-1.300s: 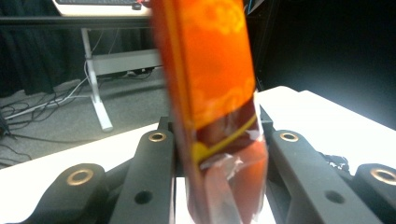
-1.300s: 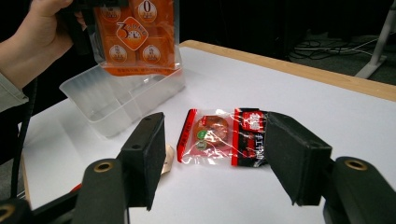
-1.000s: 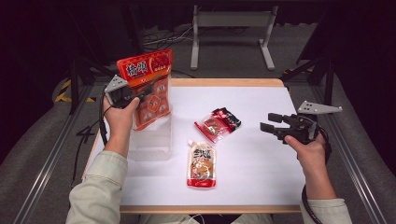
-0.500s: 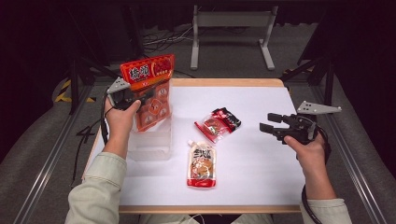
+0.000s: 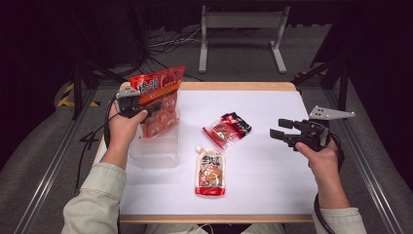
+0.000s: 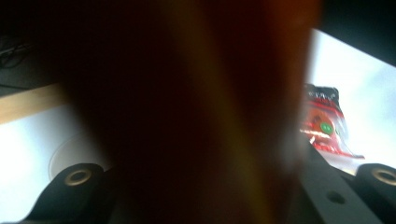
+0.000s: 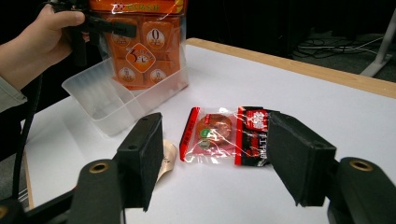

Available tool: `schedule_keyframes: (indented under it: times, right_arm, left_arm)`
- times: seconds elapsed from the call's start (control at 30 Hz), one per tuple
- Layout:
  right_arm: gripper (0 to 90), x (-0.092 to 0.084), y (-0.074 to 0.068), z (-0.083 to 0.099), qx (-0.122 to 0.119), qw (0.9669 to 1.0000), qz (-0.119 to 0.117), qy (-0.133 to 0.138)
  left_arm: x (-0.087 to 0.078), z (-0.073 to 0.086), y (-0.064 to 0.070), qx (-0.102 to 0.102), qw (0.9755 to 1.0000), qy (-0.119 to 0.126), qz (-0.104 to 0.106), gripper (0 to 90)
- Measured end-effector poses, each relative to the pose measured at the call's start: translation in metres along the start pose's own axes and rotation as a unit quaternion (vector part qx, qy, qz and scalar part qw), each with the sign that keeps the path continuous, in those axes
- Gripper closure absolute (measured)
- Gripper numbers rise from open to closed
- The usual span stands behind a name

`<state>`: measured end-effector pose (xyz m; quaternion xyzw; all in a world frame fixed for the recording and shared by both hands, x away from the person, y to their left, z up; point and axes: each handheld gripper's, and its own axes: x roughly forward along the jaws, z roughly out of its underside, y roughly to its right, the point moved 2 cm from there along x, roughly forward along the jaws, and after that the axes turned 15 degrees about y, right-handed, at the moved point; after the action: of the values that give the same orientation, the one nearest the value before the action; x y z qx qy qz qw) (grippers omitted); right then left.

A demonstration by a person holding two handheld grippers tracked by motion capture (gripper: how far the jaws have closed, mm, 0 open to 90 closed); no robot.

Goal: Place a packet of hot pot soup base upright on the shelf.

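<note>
I see the white-topped table [image 5: 263,161] spread below me, and at its left edge the clear plastic tub [image 5: 155,148]. Above that tub my left gripper [image 5: 146,108] is clamped on the big orange stand-up pouch [image 5: 158,105], bottom end apparently inside the tub, though up close it's just a blur. My right gripper [image 5: 280,130] hovers at the right side, jaws wide, gripping nothing. Mid-table lie the red-and-clear snack packet [image 5: 226,129] and the small white-and-red sauce pouch [image 5: 210,170].
</note>
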<state>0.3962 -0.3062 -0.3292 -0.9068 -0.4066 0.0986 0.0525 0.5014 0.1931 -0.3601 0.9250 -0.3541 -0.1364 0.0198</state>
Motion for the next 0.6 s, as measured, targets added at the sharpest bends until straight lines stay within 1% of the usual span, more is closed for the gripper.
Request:
schedule_keyframes:
  times: [0.1,0.17,0.23,0.27,0.37,0.6]
  right_arm:
    - [37.6,0.001,-0.001,0.001,0.001,1.0000,-0.002,-0.002]
    - [37.6,0.002,-0.001,0.001,0.000,1.0000,-0.002,-0.004]
    - [37.6,0.002,-0.001,0.002,0.001,1.0000,-0.002,-0.003]
    - [37.7,0.002,-0.001,0.002,0.001,1.0000,-0.002,-0.002]
    - [37.7,0.002,-0.001,0.002,0.001,1.0000,-0.001,-0.001]
    - [37.7,0.001,-0.002,0.001,0.000,1.0000,0.001,0.003]
  left_arm:
    - [-0.003,0.004,-0.004,-0.024,0.9997,-0.004,0.002,70.7]
    - [-0.004,0.007,-0.007,-0.033,0.9994,-0.007,0.007,70.7]
    - [-0.005,0.008,-0.008,-0.033,0.9994,-0.010,0.009,70.6]
    - [-0.006,0.009,-0.009,-0.037,0.9992,-0.014,0.011,70.5]
    - [-0.008,0.011,-0.011,-0.044,0.9986,-0.025,0.010,70.4]
    - [-0.010,0.013,-0.010,-0.040,0.9986,-0.033,0.008,70.4]
